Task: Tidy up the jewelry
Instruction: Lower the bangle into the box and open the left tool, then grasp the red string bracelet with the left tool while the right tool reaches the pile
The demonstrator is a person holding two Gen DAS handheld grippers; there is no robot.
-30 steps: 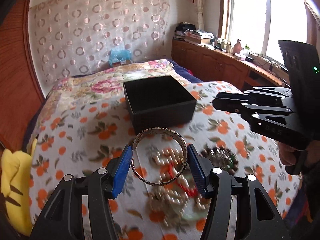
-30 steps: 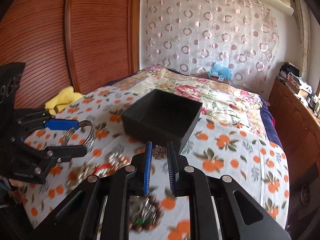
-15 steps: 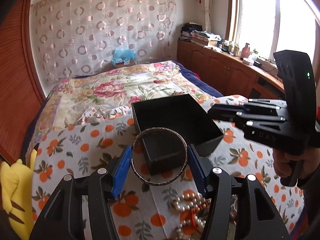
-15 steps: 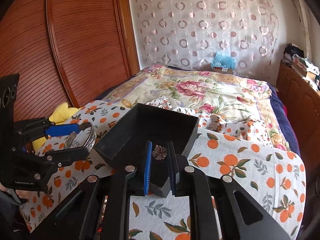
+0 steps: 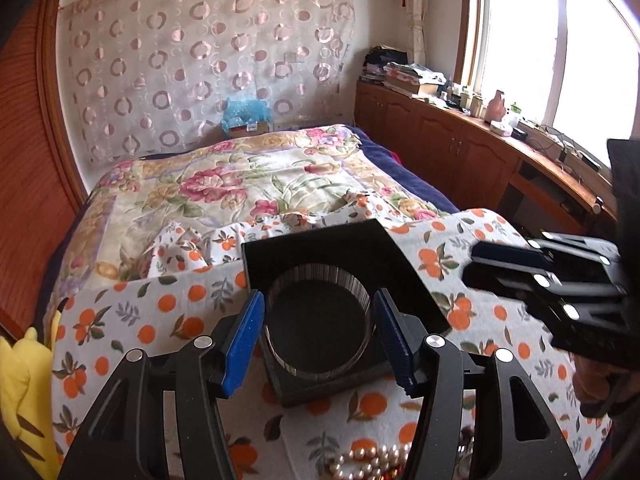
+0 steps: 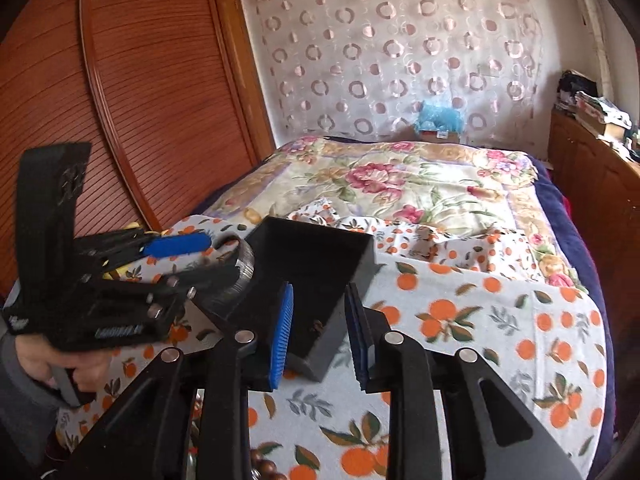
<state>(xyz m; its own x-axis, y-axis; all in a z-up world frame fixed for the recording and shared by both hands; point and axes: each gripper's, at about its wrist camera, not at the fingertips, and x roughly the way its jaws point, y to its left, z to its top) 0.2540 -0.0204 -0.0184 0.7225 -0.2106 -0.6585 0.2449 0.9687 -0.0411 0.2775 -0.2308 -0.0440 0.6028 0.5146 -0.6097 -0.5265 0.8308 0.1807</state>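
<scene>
An open black box point(image 5: 404, 276) sits on the orange-print cloth. My left gripper point(image 5: 318, 300) hovers over it with its jaws opening. A silver bangle point(image 5: 316, 276) hangs between the blue pads point(image 5: 244, 336), tipped forward so its ribbed inner wall shows, with thin gaps at both sides. My right gripper point(image 6: 319, 294) is over the box's point(image 6: 320, 248) near corner, jaws opening, nothing between them. A small gold piece point(image 6: 316, 324) lies inside the box below it. From the right wrist, the left gripper point(image 6: 224, 258) and bangle point(image 6: 244, 260) reach in from the left.
Pearl strands point(image 5: 360, 460) and dark beads point(image 6: 264, 468) lie on the cloth point(image 5: 140, 320) just behind the grippers. A yellow plush toy point(image 5: 20, 392) sits at the bed's left edge. Wooden cabinets point(image 5: 460, 152) line the window side, and a wardrobe door point(image 6: 140, 100) stands on the left.
Both grippers moved forward from the jewelry pile to over the box. The flower-shaped piece left the right jaws, which widened. The bangle tipped forward between the left pads.
</scene>
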